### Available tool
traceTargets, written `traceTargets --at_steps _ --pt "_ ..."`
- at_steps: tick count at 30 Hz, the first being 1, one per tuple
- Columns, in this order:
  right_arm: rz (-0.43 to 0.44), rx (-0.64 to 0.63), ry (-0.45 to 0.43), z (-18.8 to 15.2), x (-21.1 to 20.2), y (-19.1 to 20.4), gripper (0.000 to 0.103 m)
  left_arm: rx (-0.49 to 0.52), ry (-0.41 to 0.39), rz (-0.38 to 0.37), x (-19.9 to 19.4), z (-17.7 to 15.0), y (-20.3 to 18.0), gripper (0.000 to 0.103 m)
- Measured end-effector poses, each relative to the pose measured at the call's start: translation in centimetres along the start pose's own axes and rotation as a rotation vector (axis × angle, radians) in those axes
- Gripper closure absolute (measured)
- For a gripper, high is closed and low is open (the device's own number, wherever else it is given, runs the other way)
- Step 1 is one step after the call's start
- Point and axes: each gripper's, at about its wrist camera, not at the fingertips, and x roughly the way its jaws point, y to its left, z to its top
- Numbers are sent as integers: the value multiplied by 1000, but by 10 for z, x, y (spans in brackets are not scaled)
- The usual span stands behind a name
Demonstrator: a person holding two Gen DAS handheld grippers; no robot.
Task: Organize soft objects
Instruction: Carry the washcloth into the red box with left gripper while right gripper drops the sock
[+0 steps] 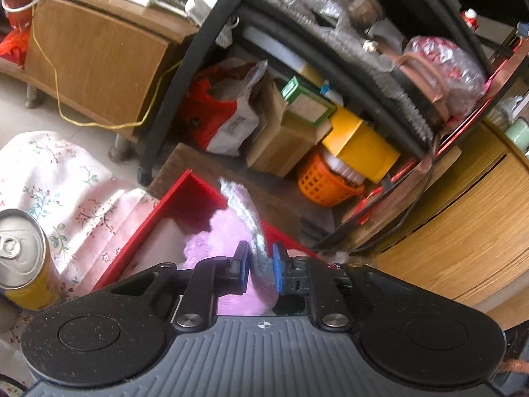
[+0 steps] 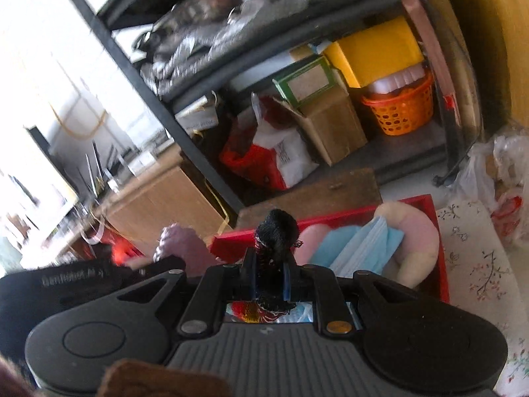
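My left gripper (image 1: 260, 269) is shut on a fluffy purple and grey cloth (image 1: 244, 218) and holds it over the near corner of a red box (image 1: 185, 192). My right gripper (image 2: 270, 276) is shut on a black knitted cloth (image 2: 277, 235) with red and white threads, held above the same red box (image 2: 441, 264). In the right wrist view the box holds a round pastel plush cushion (image 2: 420, 238) and a stack of blue face masks (image 2: 363, 244). The left gripper's body and the purple cloth (image 2: 180, 238) show at the left of the right wrist view.
The box sits on a floral tablecloth (image 1: 66, 185) beside a yellow drinks can (image 1: 23, 258). Behind stands a black shelf rack (image 1: 185, 66) with cardboard boxes, a yellow box (image 1: 360, 145) and an orange basket (image 1: 325, 182). Wooden cabinets flank it.
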Motion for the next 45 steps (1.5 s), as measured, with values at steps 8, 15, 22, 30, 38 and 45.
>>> traceTargets --at_steps 8,15,22,30,38,45 --pt "-9 -51 35 -12 11 2 103 -25 46 32 26 -5 10 71" --pt "5 -43 9 -7 3 5 84 -64 -14 23 15 6 18 46" --pt "-6 -31 -41 -3 -7 6 84 -9 -48 113 3 8 18 45" --pt "-31 -34 -86 -1 -16 8 84 13 -47 124 -12 7 15 44" --pt "51 41 -98 2 -32 12 83 6 -41 74 -29 4 9 41" --pt "172 230 77 -8 1 -9 83 1 -4 40 -27 0 8 40"
